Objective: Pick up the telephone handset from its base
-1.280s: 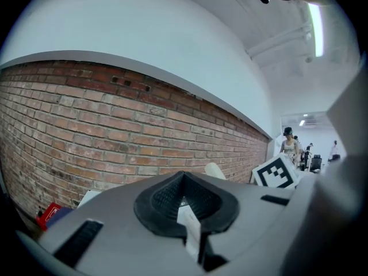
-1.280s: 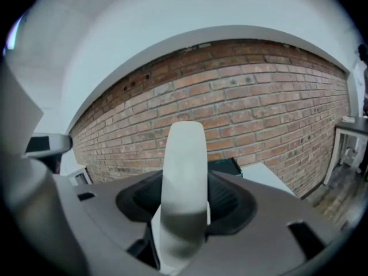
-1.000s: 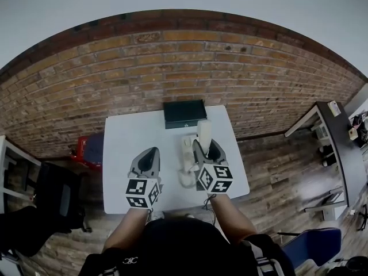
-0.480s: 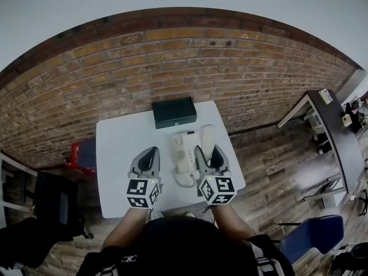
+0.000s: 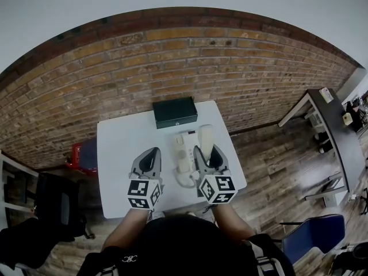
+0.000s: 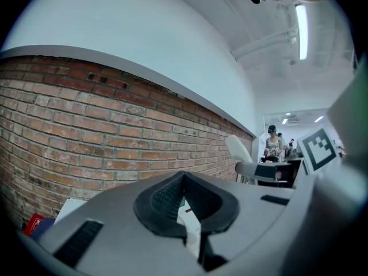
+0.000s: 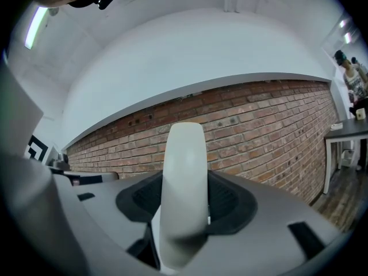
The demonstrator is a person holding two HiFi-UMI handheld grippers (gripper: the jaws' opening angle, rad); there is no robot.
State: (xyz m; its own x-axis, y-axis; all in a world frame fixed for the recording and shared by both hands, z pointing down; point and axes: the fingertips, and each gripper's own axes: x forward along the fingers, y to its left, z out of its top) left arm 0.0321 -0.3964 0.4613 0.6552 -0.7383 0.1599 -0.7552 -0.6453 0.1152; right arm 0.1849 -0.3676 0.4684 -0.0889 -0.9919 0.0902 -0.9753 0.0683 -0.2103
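On the white table (image 5: 123,148) lies the cream telephone base (image 5: 183,154), right of the middle. My right gripper (image 5: 207,152) is shut on the cream handset (image 5: 205,135), which sticks up past the jaws just right of the base. In the right gripper view the handset (image 7: 184,183) stands upright between the dark pads of the right gripper (image 7: 185,211), in front of a brick wall. My left gripper (image 5: 150,152) hovers over the table left of the base, jaws together and nothing in them. In its own view the left gripper (image 6: 184,180) has its pads meeting in a V.
A black box (image 5: 174,111) sits at the table's far edge against the brick wall. A red item (image 5: 80,151) and a black chair (image 5: 54,203) stand on the floor at left. A dark desk (image 5: 339,137) and a blue chair (image 5: 310,243) are at right.
The head view shifted a little a second ago, then settled. The handset stays gripped in my right gripper throughout. Both grippers have hardly moved over the table.
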